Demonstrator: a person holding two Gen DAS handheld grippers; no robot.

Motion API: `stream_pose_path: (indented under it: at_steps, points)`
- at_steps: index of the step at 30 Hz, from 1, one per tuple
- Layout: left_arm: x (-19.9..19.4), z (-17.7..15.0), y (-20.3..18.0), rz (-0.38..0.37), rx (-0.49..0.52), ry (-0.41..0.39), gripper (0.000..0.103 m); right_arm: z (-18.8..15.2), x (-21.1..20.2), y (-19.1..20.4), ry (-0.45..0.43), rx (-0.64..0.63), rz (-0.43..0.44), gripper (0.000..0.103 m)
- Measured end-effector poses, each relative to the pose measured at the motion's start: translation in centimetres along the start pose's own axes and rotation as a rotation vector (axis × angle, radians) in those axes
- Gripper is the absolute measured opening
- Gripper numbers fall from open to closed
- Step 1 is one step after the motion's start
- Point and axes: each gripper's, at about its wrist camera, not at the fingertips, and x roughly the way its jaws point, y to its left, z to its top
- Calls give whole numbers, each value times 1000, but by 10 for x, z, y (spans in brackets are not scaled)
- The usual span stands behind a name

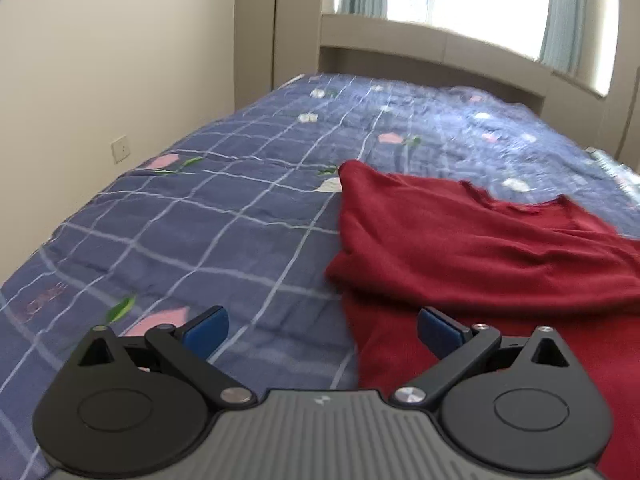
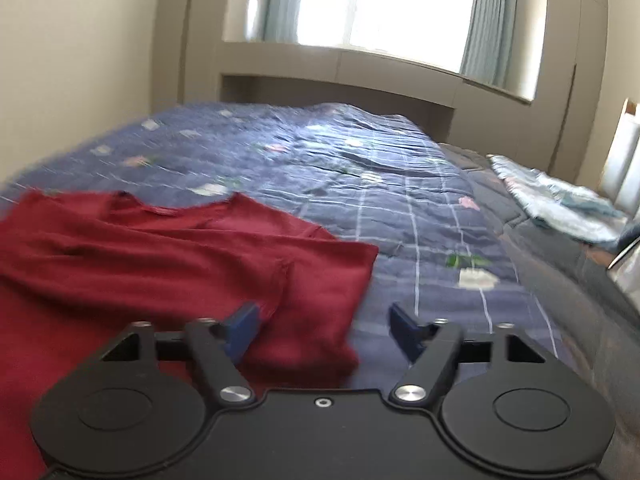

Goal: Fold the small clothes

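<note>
Both jaws spread, left gripper [image 1: 322, 326] and right gripper [image 2: 322, 330]; the soft, light red shirt [image 1: 480, 240] is best pinched at its hem corners.

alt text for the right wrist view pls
A red shirt lies spread, somewhat rumpled, on a blue checked bedspread, neckline toward the window. The right tool is open near the shirt's right edge, holding nothing.

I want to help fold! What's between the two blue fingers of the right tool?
In the right wrist view, the right tool is open. Between its fingers lies the red shirt's sleeve edge, then bare blue checked bedspread.
</note>
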Motion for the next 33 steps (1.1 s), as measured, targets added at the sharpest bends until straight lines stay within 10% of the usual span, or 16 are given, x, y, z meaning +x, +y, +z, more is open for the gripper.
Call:
stream_pose_path:
  at_steps: [7, 15, 33]
  points:
    - [-81, -50, 41, -233, -45, 46, 102, -59, -117, 9, 70, 122, 148, 100]
    - [-134, -105, 65, -314, -81, 181, 102, -114, -182, 18, 131, 300, 135, 92]
    - [-197, -162, 3, -144, 393, 94, 102, -169, -221, 94, 71, -375, -7, 102]
